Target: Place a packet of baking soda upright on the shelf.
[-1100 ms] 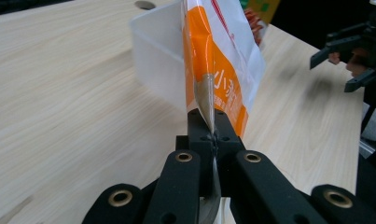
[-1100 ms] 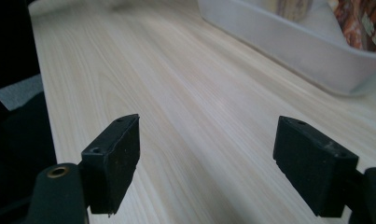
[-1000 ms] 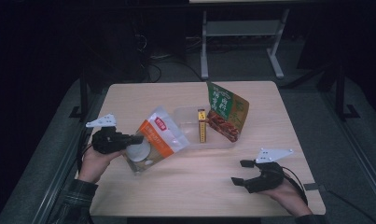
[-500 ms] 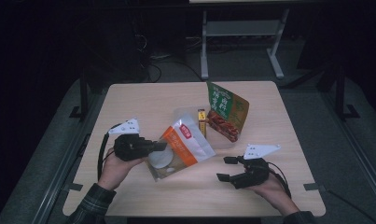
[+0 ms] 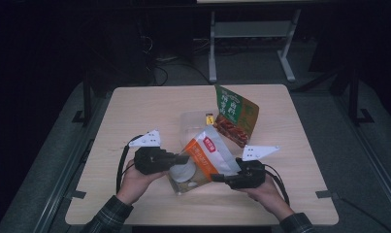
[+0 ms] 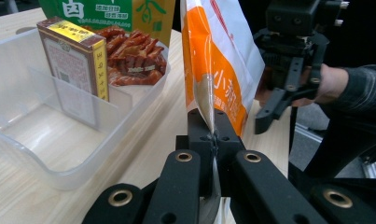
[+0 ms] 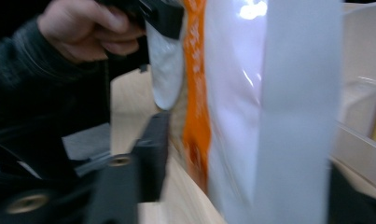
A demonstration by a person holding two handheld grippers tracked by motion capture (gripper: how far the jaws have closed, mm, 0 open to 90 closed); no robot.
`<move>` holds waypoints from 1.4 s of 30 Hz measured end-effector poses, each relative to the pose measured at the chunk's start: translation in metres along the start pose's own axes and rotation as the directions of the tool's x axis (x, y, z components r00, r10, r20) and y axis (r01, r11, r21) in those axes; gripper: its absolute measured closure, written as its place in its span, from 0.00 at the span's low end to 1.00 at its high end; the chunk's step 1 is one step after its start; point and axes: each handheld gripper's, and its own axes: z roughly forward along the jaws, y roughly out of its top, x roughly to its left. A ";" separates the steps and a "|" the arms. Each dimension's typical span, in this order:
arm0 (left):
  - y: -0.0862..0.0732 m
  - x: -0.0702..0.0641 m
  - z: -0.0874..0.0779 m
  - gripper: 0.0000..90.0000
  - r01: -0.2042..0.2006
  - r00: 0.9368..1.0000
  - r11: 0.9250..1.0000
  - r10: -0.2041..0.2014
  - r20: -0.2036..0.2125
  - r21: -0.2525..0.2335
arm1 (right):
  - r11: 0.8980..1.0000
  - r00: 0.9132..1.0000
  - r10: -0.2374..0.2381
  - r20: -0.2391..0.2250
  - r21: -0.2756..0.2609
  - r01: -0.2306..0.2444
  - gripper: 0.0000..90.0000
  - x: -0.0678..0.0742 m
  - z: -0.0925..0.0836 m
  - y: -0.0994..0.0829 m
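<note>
Motion blur smears the orange-and-white pouch, hiding the right gripper's far jaw.

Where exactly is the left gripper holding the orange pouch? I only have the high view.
Observer: In the left gripper view, the left gripper has its fingers shut on the orange pouch at its thin side seam.
Operator: And the right one?
Observer: In the right gripper view, the right gripper has just been closing its fingers with the pouch between them. The view is too blurred to tell whether they press on it.
</note>
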 end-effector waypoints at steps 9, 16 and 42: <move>-0.004 0.005 0.000 0.99 -0.011 0.999 1.000 0.012 -0.051 0.022 | 0.999 0.998 0.002 -0.070 -0.041 -0.005 1.00 0.000 0.008 0.011; -0.009 0.009 0.006 0.94 -0.021 0.997 0.998 0.026 -0.076 0.064 | 0.998 0.995 -0.058 -0.087 -0.029 0.056 1.00 0.007 0.010 0.025; -0.057 -0.004 0.011 0.31 -0.022 0.996 0.972 0.043 -0.084 0.232 | 0.975 0.975 -0.220 -0.011 -0.025 0.220 1.00 0.007 -0.012 0.075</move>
